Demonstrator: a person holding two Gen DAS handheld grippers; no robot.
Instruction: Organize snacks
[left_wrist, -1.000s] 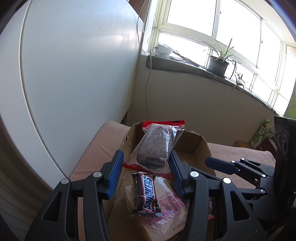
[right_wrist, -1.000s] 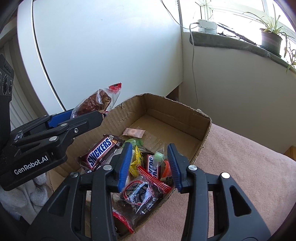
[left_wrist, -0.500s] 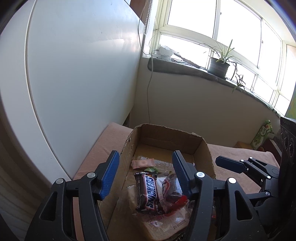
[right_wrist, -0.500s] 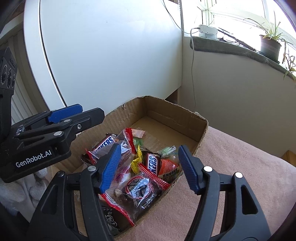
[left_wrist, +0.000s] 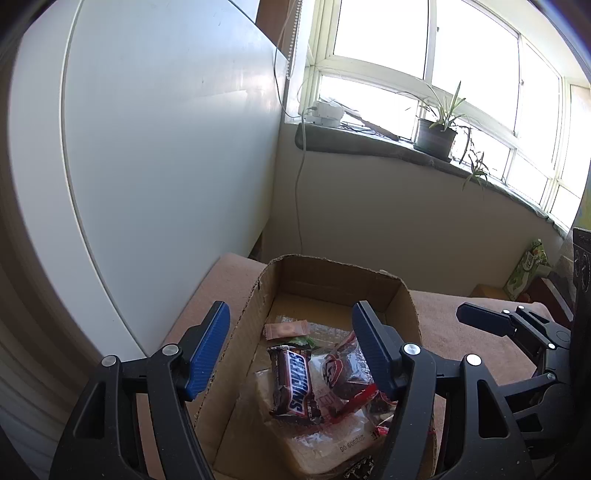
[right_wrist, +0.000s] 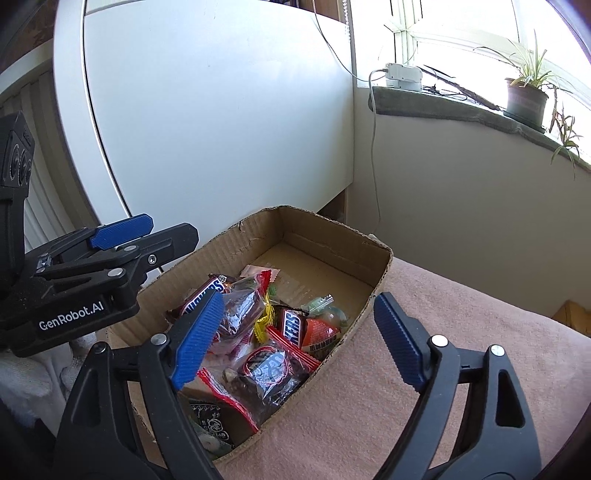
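Both grippers hang empty over the snack box, jaws spreading.

The cardboard box (right_wrist: 373, 258) fills the lower middle of each wrist view, on a pink cloth (right_wrist: 424, 387). The left gripper (left_wrist: 291, 343) and the right gripper (right_wrist: 295, 336) are opening with nothing pinched between the blue pads. Inside lie a Snickers bar (left_wrist: 295, 384), a clear-wrapped brownie (right_wrist: 240, 310), a second Snickers (right_wrist: 291, 326) and a small pink packet (left_wrist: 286, 329), heaped toward the near end, probably dropped there loose.
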